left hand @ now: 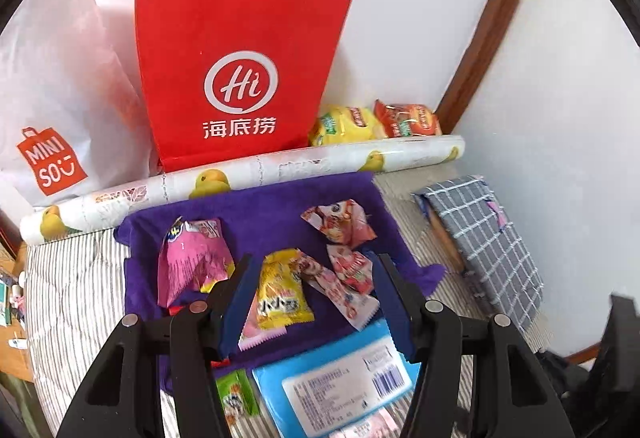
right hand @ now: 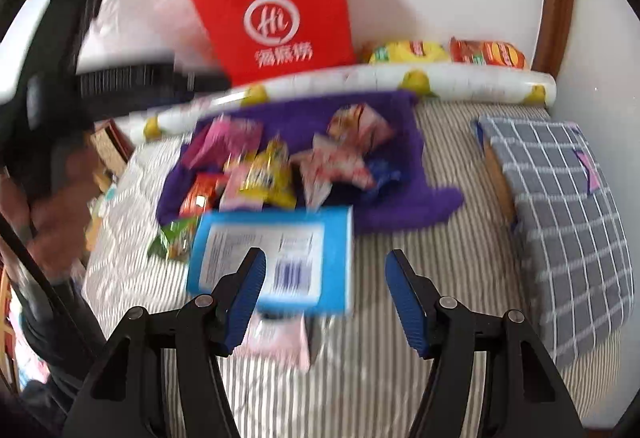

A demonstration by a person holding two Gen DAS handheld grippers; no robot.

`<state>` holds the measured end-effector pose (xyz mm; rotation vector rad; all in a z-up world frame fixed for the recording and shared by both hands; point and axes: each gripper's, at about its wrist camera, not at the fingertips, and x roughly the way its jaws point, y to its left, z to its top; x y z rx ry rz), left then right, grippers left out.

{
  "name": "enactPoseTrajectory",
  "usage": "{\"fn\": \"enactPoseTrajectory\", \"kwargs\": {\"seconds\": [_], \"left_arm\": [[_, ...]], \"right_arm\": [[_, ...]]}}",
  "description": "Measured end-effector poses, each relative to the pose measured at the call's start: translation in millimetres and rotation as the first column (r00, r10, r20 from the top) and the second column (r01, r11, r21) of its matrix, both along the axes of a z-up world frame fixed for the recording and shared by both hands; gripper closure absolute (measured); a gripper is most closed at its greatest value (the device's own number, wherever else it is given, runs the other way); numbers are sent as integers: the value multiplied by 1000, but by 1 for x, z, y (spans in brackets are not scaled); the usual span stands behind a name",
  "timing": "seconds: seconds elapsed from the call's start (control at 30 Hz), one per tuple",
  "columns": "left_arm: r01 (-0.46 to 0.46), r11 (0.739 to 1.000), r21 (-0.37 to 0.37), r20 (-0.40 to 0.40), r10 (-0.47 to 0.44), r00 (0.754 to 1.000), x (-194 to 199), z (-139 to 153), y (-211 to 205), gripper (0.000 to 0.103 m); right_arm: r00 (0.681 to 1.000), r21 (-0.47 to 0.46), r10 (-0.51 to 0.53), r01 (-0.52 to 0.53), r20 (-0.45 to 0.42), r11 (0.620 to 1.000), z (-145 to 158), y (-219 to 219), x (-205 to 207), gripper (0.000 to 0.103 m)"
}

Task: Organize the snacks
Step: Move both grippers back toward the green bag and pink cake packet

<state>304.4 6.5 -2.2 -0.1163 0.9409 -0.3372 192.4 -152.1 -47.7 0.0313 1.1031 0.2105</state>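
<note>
Now yellow snack packet lies between open left tongs.

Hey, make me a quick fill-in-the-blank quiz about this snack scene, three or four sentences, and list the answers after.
1. The loose snack packets lie on a ______ fuzzy cloth.
2. The tall paper bag with white handles standing against the wall is ______.
3. The long white roll in front of that bag is printed with yellow ______.
4. The folded fabric to the right of the snacks is grey with a white ______ pattern.

Missing words: purple; red; ducks; grid
</note>
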Motion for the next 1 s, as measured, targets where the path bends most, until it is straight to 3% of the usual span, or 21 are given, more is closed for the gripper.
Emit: {"fn": "enactPoseTrajectory", "kwargs": {"seconds": [0.13, 0.23, 0.33, 0.73, 0.87, 1.0], "left_arm": [[6, 1000, 25, 0, -6, 1000, -31, 0, 11, 47], [-33, 999, 31, -2, 33, 999, -53, -5, 30, 46], [-75, 997, 24, -17, 76, 997, -71, -14, 54, 45], [-190, 982, -14, -93, 188, 978, -134, -63, 120, 45], [-213, 977, -21, -107, 210, 972, -147, -72, 135, 45], [-226, 974, -31, -120, 221, 968, -151, -78, 142, 45]], "right_arm": [[999, -62, 33, -32, 9, 998, -11, 17, -26, 40], [999, -52, 33, -34, -7, 998, -27, 25, -36, 39], [998, -4, 29, -29, -49, 1000, -48, 30, -42, 34], [991, 117, -9, 24, -133, 993, -110, 32, -32, 32], [994, 112, -4, 16, -106, 994, -111, 39, -36, 23], [997, 39, -1, 4, -83, 999, -114, 56, -37, 14]]}}
